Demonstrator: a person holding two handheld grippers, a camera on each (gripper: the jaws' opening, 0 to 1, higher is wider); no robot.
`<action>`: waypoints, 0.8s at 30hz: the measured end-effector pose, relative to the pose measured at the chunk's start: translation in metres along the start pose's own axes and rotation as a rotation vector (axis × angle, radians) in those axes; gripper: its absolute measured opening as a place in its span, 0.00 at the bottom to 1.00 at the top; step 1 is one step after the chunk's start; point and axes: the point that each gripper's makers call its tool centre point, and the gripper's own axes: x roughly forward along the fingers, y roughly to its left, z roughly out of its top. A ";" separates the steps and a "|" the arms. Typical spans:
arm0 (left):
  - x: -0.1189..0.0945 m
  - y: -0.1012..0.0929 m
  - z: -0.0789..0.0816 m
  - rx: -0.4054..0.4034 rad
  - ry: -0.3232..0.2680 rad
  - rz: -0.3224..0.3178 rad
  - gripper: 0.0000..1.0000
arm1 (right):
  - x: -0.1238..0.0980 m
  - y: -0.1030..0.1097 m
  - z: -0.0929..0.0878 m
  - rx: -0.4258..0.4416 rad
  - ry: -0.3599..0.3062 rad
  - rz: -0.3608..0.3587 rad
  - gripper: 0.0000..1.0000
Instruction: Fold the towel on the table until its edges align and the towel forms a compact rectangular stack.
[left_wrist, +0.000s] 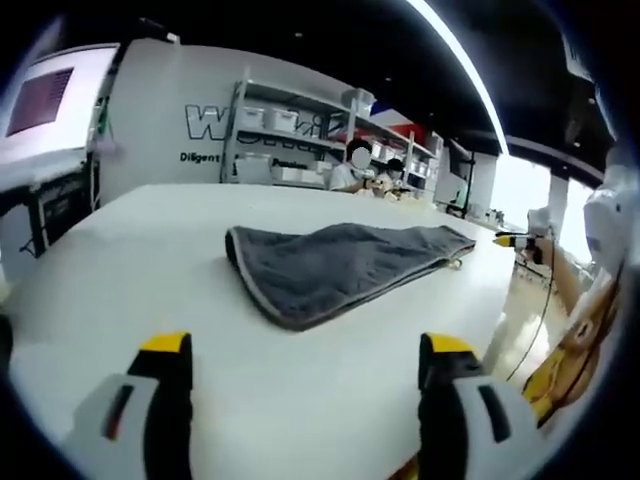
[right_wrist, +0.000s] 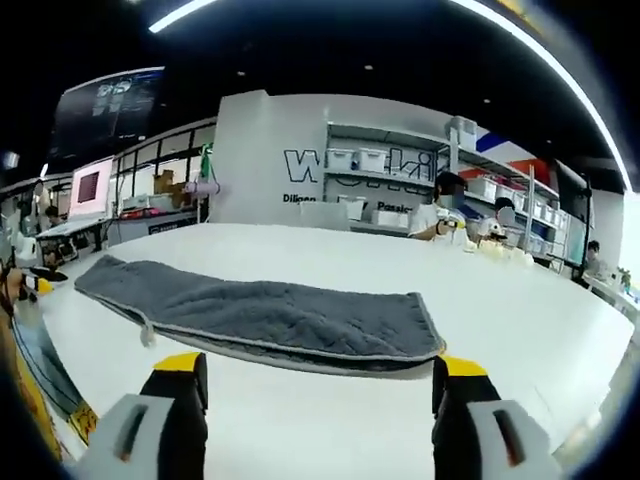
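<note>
Lying folded lengthwise on table (right_wrist: 520, 300), towel (right_wrist: 260, 315); far edge indistinct w/ folds.

In front of me, a grey towel (right_wrist: 270, 318) of soft, matt, quilted cloth with a stitched hem lies on a smooth white table (right_wrist: 520, 330) with a faint sheen; my grippers' tips look like hard yellow plastic

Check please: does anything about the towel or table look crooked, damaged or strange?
Nothing is spilled or damaged. The grey towel lies folded in a long strip on the white table, but its layers do not match: a lower edge sticks out along the near side. Both grippers are open and empty.
</note>
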 end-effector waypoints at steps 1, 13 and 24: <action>0.000 0.000 0.000 -0.001 0.000 0.001 0.99 | 0.003 -0.001 0.000 0.021 0.001 0.006 0.99; 0.000 0.000 0.002 -0.001 0.000 0.006 0.99 | 0.054 -0.069 -0.004 0.438 -0.009 -0.052 0.96; -0.007 0.003 0.005 -0.006 -0.008 0.024 0.99 | 0.075 -0.104 -0.020 0.528 0.024 -0.144 0.49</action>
